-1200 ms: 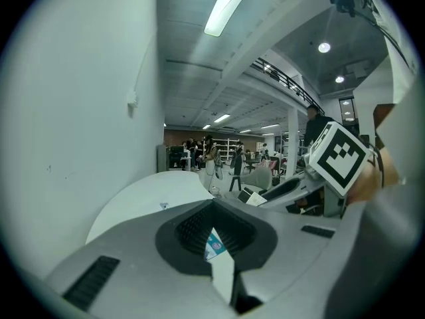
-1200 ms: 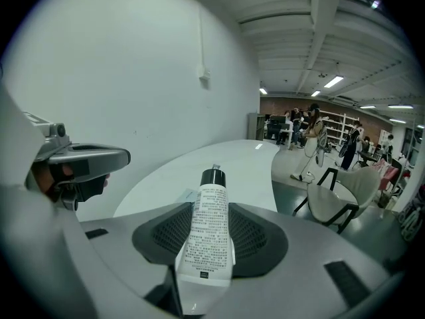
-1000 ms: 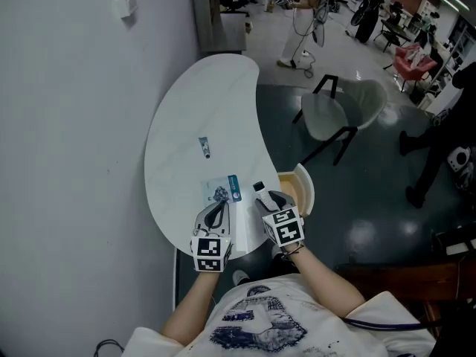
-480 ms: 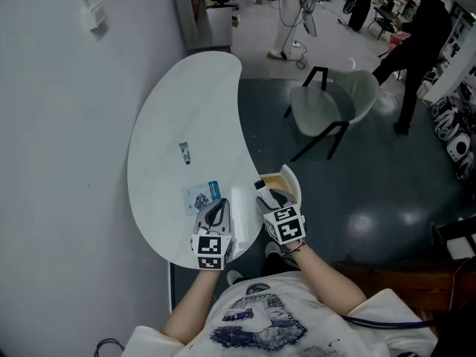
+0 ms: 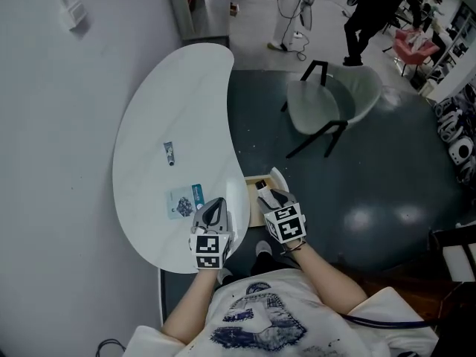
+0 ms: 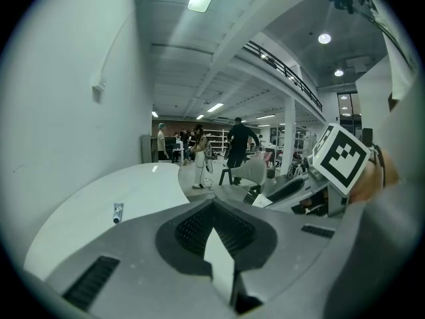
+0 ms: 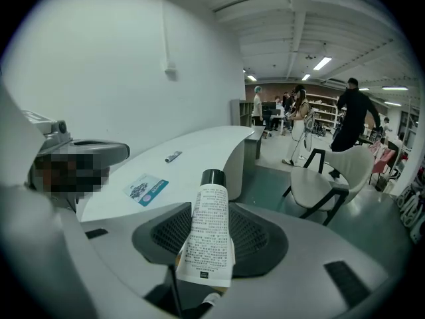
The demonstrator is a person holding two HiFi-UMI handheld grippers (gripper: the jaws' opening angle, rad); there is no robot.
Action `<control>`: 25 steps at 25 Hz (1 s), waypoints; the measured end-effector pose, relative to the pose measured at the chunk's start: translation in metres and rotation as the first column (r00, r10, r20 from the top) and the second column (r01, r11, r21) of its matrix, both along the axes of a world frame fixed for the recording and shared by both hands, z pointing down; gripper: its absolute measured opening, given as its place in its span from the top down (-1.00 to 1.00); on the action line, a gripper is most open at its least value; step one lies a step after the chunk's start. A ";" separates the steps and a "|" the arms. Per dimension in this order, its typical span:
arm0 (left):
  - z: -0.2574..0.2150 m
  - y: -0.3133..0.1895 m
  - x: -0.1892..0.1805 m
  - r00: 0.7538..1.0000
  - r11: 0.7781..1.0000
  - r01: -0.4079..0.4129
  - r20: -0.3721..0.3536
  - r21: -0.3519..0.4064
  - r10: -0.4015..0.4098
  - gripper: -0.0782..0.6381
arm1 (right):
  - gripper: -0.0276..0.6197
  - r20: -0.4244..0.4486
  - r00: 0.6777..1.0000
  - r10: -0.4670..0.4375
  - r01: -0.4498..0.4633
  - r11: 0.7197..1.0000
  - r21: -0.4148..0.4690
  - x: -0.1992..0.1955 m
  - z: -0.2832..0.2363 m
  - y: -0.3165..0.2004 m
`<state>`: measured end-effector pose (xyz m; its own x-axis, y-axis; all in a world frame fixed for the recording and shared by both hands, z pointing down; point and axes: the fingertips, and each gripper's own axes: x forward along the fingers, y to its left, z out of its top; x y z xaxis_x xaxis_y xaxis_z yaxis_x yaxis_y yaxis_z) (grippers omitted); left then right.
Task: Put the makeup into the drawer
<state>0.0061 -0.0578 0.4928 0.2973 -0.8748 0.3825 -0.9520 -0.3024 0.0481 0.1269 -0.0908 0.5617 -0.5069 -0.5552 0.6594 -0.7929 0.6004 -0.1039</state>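
My right gripper [image 5: 273, 201] is shut on a white makeup tube [image 7: 211, 234] with a black cap [image 5: 259, 187]. The tube points forward over the open wooden drawer [image 5: 277, 175] that juts from the white table's [image 5: 160, 110] near right edge. Over the table's near edge, my left gripper [image 5: 212, 216] is shut, and I see nothing held in it [image 6: 216, 244]. A small tube [image 5: 169, 153] lies farther out on the table, also in the left gripper view [image 6: 117, 212]. A printed packet [image 5: 183, 199] lies flat just left of the left gripper.
A white chair [image 5: 327, 103] on black legs stands on the dark floor right of the table. A person in black [image 5: 372, 6] walks at the back, with other people and shelves beyond. A white wall runs along the table's left side.
Both grippers have drawn back toward the table's near edge and away from the packet. The right gripper now holds the tube over the open drawer. The person in black has walked across the back.
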 end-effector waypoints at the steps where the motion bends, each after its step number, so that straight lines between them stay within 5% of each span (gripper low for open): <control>1: 0.004 -0.003 0.003 1.000 1.000 0.008 -0.002 -0.006 -0.008 0.69 | 0.34 -0.002 1.000 -0.005 0.005 1.000 -0.005 0.004 0.004 -0.004; 25: 0.061 -0.033 0.029 0.997 0.991 0.071 0.038 -0.114 -0.068 0.69 | 0.34 -0.014 0.994 -0.112 0.107 0.977 -0.186 0.012 0.105 -0.032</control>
<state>0.0353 -0.0904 0.5540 0.2224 -0.8422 0.4911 -0.9721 -0.2298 0.0462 0.1394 -0.1227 0.6671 -0.5406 -0.3648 0.7581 -0.7269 0.6562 -0.2025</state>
